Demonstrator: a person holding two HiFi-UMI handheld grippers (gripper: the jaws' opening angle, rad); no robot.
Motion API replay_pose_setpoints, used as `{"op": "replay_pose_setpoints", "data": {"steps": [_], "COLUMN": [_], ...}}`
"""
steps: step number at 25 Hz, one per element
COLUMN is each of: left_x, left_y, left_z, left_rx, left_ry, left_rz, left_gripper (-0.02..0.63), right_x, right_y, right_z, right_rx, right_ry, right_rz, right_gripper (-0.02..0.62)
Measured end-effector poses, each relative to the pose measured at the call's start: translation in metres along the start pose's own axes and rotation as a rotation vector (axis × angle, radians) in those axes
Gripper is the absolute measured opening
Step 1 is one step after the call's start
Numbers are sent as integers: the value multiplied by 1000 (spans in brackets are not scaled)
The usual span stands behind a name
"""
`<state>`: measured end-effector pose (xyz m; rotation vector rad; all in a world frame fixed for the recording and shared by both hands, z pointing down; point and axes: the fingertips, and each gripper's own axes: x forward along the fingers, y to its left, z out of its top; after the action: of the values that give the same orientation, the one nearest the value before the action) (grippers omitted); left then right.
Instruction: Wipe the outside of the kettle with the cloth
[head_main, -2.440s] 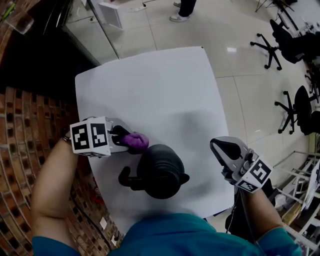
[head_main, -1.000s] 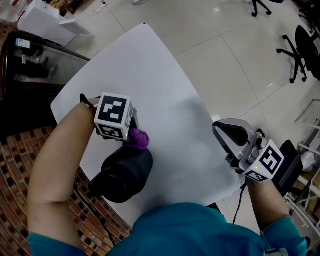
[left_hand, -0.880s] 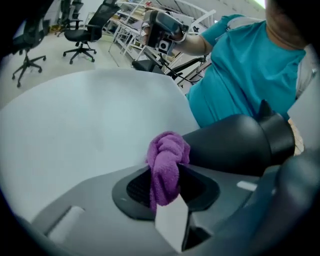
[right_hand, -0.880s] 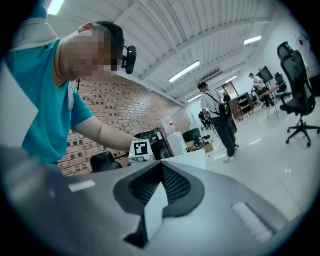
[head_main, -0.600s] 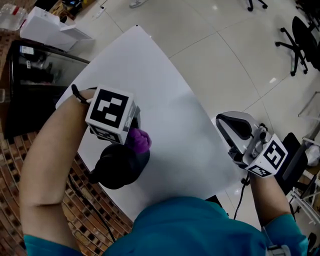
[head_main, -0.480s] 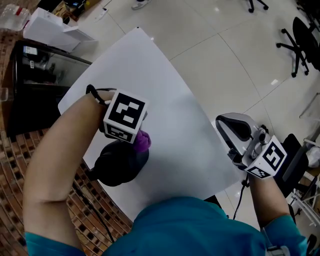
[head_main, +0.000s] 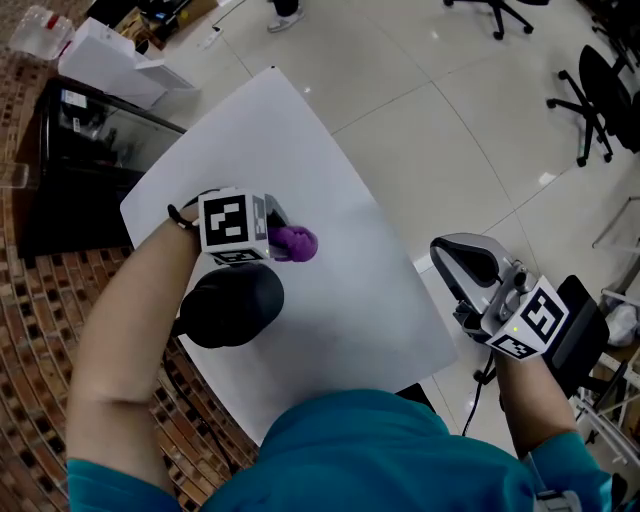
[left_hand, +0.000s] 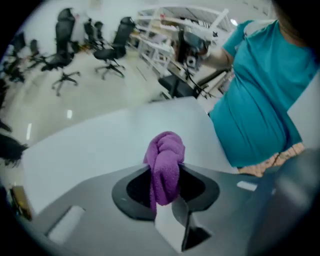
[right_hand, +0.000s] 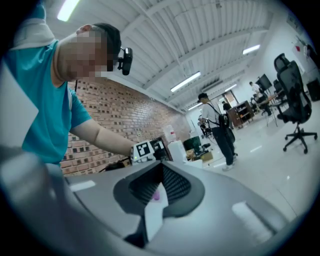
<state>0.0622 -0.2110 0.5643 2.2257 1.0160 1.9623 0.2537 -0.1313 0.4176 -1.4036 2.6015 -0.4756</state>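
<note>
The black kettle (head_main: 232, 303) stands near the left front edge of the white table (head_main: 330, 170). My left gripper (head_main: 283, 240) is just beyond the kettle's far side, shut on a bunched purple cloth (head_main: 295, 242). In the left gripper view the cloth (left_hand: 165, 155) sticks up between the jaws over bare tabletop, and the kettle is out of sight. The cloth looks clear of the kettle. My right gripper (head_main: 462, 262) hovers off the table's right edge, shut and with nothing in it. Its own view looks across the table at the left gripper's marker cube (right_hand: 143, 149).
A brick wall and floor run along the left, with a black glass cabinet (head_main: 70, 160) and a white box (head_main: 110, 60) behind the table. Office chairs (head_main: 600, 90) stand on the tiled floor at right. A person (right_hand: 222, 130) stands far off.
My left gripper has carried the cloth off the kettle's top and side to just beyond it, over the table. The right gripper has stayed put. The head view has shifted.
</note>
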Motion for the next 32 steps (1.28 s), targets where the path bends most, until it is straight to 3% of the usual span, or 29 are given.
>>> {"op": "replay_pose_setpoints", "data": {"steps": [5,7,9,14,17,21,29,32], "left_x": [-136,-180,-197,-115,-51,-3,-19,-1], "left_y": [-9,-43,-81,-139,-141,-128,-83,-66], "left_z": [30,37,40,34,28,23,-7,-15], "left_rx": [-196,-298,-448,-928,-1150,-1293,-1594,-1645], "left_ry": [-423,-619,-831,-1314,-1516,-1629,-1944,-1964], "left_rz": [431,540,594,514,456,441,459,454], "left_gripper": [123,123,123,123,120,120,118,118], "right_x": [11,19,25,23,15,-3,-18,-21], "right_y": [15,27,38,67,82,95,63,54], "right_z": [17,21,23,20,11,3,-25,-34], "right_rx": [-32,-46,-58,-73,-99,-76,17,34], "right_ry": [0,5,8,14,33,29,101,111], "right_rz": [72,102,127,134,113,85,164,189], "right_gripper": [3,3,3,3,3,3,3,3]}}
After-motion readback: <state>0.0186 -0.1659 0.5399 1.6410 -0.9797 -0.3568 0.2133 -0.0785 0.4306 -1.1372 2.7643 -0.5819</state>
